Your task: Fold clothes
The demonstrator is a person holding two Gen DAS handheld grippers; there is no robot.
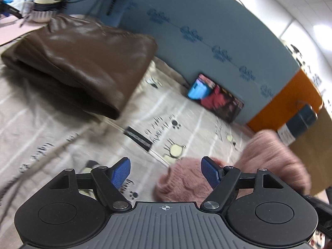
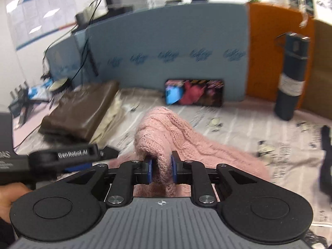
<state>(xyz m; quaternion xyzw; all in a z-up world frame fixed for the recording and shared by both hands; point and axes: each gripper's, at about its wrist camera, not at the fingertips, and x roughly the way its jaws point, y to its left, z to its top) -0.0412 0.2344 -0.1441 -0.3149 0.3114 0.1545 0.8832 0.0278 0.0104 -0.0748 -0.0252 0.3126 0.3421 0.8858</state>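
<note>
A pink knitted sweater lies bunched on the patterned bedsheet. My right gripper is shut on a fold of that knit, which bulges up between the blue pads. In the left wrist view the pink sweater sits at the lower right. My left gripper stands open, its right pad touching the knit's edge and nothing between the fingers. The left gripper body also shows at the left of the right wrist view.
A folded brown leather garment lies at the far left of the bed. A phone with a lit screen leans against the blue headboard. A dark tall bottle stands at the right by an orange panel.
</note>
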